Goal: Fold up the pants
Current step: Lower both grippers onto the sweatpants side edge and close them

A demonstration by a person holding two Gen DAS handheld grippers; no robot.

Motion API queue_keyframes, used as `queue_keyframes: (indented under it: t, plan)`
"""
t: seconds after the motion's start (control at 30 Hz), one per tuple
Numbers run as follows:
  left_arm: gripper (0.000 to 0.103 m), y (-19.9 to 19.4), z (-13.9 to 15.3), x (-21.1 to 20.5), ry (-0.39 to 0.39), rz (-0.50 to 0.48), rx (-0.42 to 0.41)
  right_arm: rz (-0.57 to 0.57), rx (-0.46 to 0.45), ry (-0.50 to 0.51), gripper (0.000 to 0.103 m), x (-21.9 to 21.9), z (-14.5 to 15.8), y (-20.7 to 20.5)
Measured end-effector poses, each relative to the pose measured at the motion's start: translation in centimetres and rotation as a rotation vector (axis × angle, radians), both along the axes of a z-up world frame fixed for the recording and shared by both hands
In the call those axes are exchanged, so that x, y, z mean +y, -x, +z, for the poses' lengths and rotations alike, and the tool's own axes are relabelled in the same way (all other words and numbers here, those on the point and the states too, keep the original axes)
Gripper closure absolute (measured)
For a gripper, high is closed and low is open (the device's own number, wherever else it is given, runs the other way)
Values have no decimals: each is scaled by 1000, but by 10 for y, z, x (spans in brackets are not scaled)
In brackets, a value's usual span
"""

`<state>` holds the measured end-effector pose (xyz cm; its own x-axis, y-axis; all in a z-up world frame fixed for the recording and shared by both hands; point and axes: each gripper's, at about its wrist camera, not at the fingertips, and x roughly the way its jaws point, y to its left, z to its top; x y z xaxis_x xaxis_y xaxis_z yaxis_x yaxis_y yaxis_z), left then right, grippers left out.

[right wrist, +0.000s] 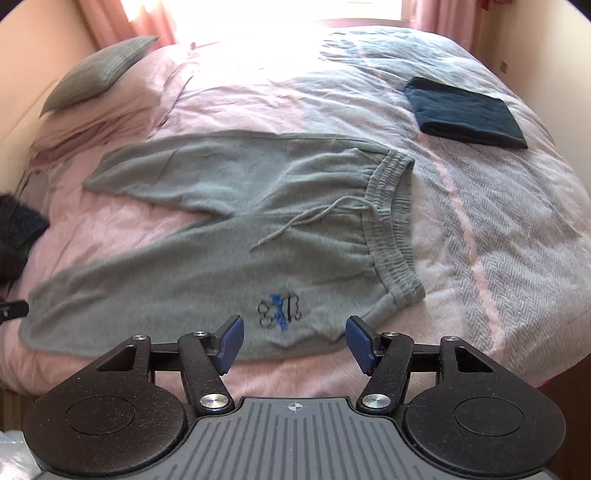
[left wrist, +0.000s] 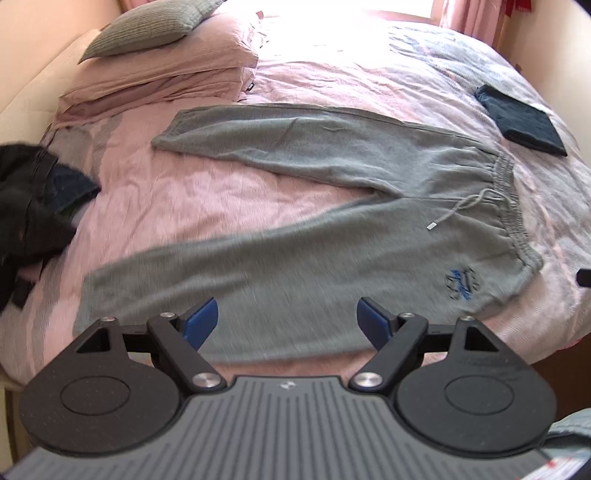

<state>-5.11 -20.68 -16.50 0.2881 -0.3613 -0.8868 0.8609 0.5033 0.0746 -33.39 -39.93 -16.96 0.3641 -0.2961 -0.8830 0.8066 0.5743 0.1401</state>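
Clearly, from the left wrist view, one pair of grey pants [left wrist: 332, 206] lies spread flat on the bed [left wrist: 229, 206], legs splayed; soft, light fleece, best pinched at the near leg's hem. The left hand-held gripper [left wrist: 288, 325] hovers released, empty.

From the right wrist view, the right hand-held gripper [right wrist: 294, 343] is likewise released above the waistband [right wrist: 391, 236] corner. One folded dark garment [right wrist: 465, 114] lies beyond.

We count one pair of grey pants [left wrist: 332, 206], one folded dark garment [right wrist: 465, 112] far right, one grey pillow [left wrist: 144, 27] far left, one dark clothes heap [left wrist: 33, 206].
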Motion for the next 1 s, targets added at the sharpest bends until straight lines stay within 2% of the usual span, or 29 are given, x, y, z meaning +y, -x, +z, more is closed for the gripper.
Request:
queue_keyframes:
  t: [0.13,0.37,0.5,0.6,0.73,0.87,1.0]
  plan:
    - [23,-44,-7,-32,7,-42,-3,-72,-61,-66,45,-33,-9,-21]
    - [23,-119,-45,-89,0,-102,12,-148,-3,-94,45,-81,-48,-54]
    - [29,-155,-74,-129,13,-183,7,-161,1,-87,45,-110,-73,-68]
    - [30,-174,-93,-166,34,-253,-15,-129,5,-76,45,-141,-88,-85]
    - [35,-197,-116,-225,106,-365,-40,-31,3,-14,45,-186,-107,-117]
    - [37,-214,-140,-290,132,-477,-69,74,-18,43,45,-236,-130,-154]
    - [37,-231,-172,-347,135,-592,-106,178,2,83,45,-289,-161,-194]
